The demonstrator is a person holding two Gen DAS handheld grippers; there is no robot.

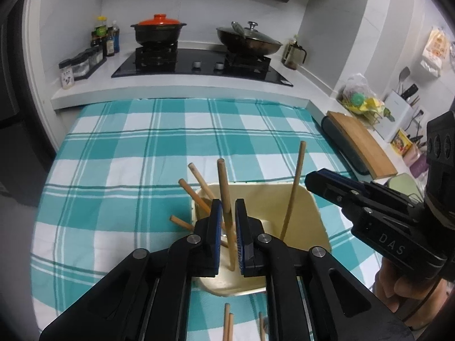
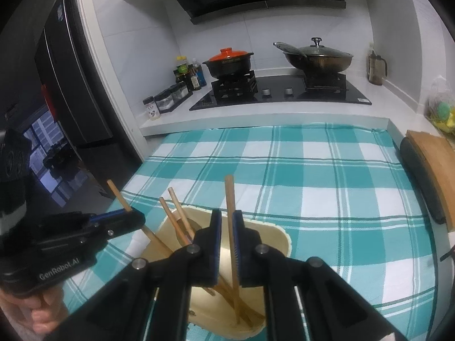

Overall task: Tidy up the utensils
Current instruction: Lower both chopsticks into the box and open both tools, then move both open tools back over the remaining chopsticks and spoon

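Over the cream holder [image 1: 307,207] on the checked cloth [image 1: 128,156], each gripper had a chopstick standing between slightly parted jaws, left gripper [image 1: 228,218] and right gripper [image 2: 226,233] alike, pads not visibly pressing. With so little grip, either stick [image 1: 226,196] could tip against the loose ones and topple over the rim onto the cloth, where a few already lay. Beyond ran a white counter [image 1: 93,91], a hob [image 1: 199,65] with two lidded pots, and a cutting board [image 1: 361,145] to the right.

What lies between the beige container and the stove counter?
Only bare checked cloth lies between the container and the counter; both wrist views show it.
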